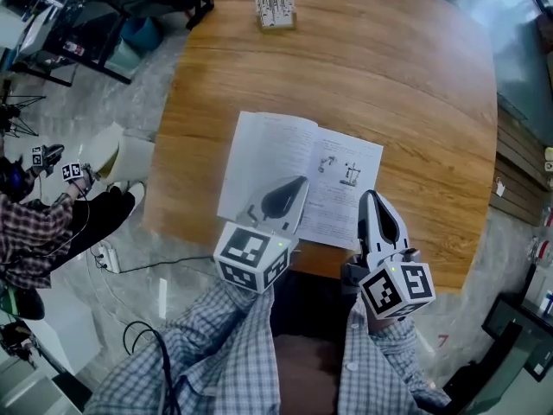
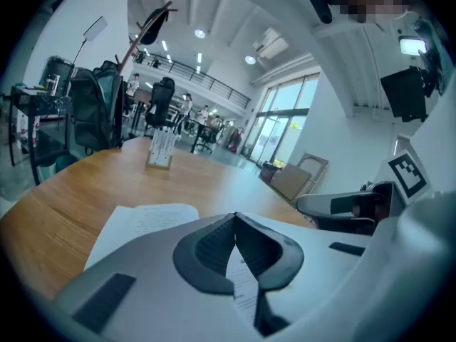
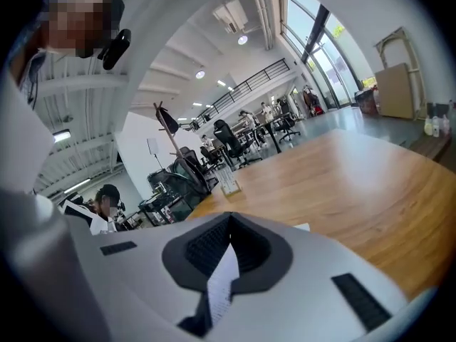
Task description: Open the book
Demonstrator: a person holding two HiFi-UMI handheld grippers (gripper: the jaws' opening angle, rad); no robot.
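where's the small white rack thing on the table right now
In the head view the small white rack stands near the far edge of the wooden table, slightly left of centre, well beyond the open book and apart from it.

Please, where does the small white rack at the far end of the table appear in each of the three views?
Head view: the small white rack stands at the top centre, near the table's far edge.
Left gripper view: the rack is left of centre, at mid height, on the table.
Right gripper view: the rack is near the centre, far back on the table.
Shared landmark: the open book, which lies nearer than the rack in every view.
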